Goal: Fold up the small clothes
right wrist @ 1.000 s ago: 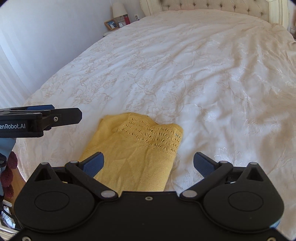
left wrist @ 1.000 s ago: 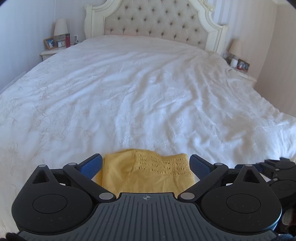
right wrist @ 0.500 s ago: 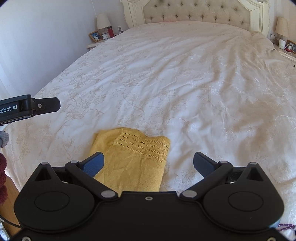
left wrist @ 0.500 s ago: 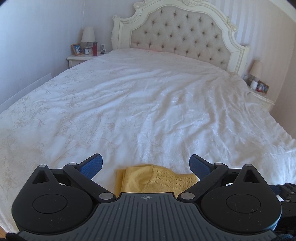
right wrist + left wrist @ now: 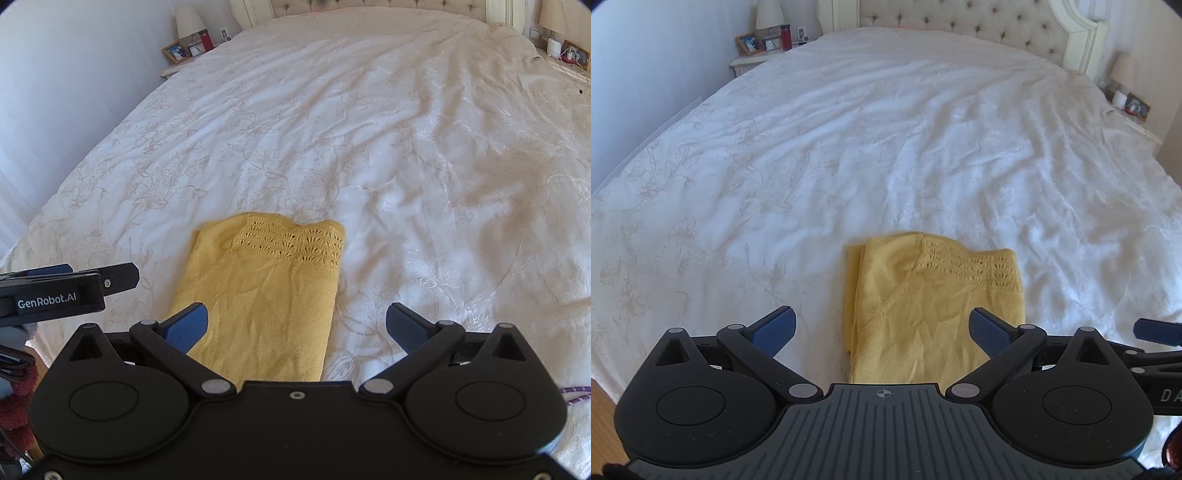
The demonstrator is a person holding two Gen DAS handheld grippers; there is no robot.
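Observation:
A yellow knit garment (image 5: 931, 299) lies folded into a rectangle near the foot edge of the white bed; it also shows in the right wrist view (image 5: 266, 291), its lace band at the far end. My left gripper (image 5: 882, 328) is open and empty, held above the garment's near end. My right gripper (image 5: 295, 325) is open and empty, above the garment's near right edge. The left gripper shows from the side in the right wrist view (image 5: 70, 288); the right gripper shows at the left wrist view's right edge (image 5: 1156, 332).
The white floral bedspread (image 5: 886, 147) stretches to a tufted headboard (image 5: 960, 22). A nightstand (image 5: 750, 61) with lamp, frames and a red bottle stands far left; another (image 5: 565, 55) stands far right. Wood floor (image 5: 602, 413) shows at the bed's near left corner.
Both grippers tilted up and pulled back half a second ago, then came down and forward over the garment again. The garment has not moved. Both stay open.

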